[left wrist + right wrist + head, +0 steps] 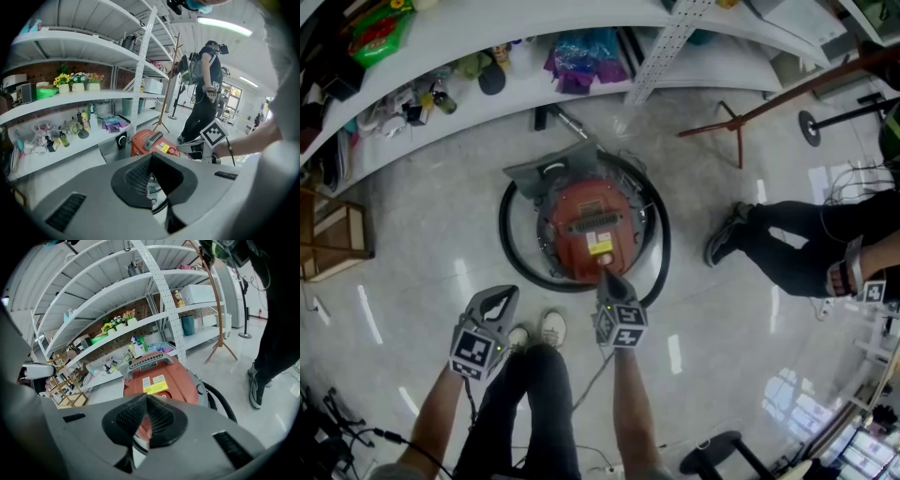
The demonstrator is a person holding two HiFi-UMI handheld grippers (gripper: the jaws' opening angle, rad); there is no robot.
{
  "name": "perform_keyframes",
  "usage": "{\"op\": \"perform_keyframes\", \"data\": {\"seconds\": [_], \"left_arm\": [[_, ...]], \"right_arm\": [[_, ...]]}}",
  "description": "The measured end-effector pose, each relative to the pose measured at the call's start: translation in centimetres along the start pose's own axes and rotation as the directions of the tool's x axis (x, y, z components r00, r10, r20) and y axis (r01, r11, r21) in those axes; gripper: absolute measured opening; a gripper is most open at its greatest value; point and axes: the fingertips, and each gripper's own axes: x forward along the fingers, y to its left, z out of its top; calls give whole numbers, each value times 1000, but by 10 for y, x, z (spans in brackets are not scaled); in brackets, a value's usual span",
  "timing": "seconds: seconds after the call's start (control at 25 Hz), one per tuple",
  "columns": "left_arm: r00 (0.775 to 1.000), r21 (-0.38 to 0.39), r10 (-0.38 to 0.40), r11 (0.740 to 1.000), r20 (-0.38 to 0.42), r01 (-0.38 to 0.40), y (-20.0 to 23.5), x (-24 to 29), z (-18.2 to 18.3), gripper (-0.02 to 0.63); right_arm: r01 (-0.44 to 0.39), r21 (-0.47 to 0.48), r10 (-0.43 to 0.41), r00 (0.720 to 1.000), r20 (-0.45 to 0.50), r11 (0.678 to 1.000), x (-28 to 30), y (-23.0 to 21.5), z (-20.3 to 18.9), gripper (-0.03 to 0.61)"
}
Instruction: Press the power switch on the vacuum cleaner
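Note:
A red canister vacuum cleaner (pixel 586 220) stands on the floor in front of my feet, with a grey handle and a yellow label on top. Its black hose (pixel 508 234) coils around it. In the head view my right gripper (pixel 606 275) is shut, its tip on the near edge of the red top just below the label. The right gripper view shows the shut jaws (pixel 146 397) right over the vacuum (pixel 159 380), hiding whatever is beneath the tip. My left gripper (pixel 506 292) is shut, holds nothing, and hangs over bare floor left of the hose. From it, the vacuum (pixel 154 143) shows ahead.
White shelving (pixel 487 37) with bottles, bags and flowers curves behind the vacuum. A wooden coat stand (pixel 741 117) rises at the right, and another person's legs (pixel 787 244) stand beside it. A wooden rack (pixel 333 234) stands at the left. My shoes (pixel 536 331) are just behind the hose.

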Motion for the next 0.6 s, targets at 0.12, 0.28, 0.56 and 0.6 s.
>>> {"op": "perform_keyframes", "data": {"seconds": [0.12,0.28,0.56,0.6], "left_arm": [[1000,19,-8,1000,-12,8,-2,3,-4,6],[1000,12,-6,1000,-13,7,-2,4,-7,6],[1000,-6,-5,1000,-19,5,2,4,-7,6],[1000,-6,-5,1000,-18,5,3,5,-7,6]], "right_arm": [[-1,-4,1,1000,-4,1000,8,-1,-1,12],[-1,-8,1,1000,-13,1000,17,-4,-5,12],[-1,-7,0,999,-32,1000,26,-6,-12,12],[-3,-5,3,1000,-31,1000,26,-6,-12,12]]}}
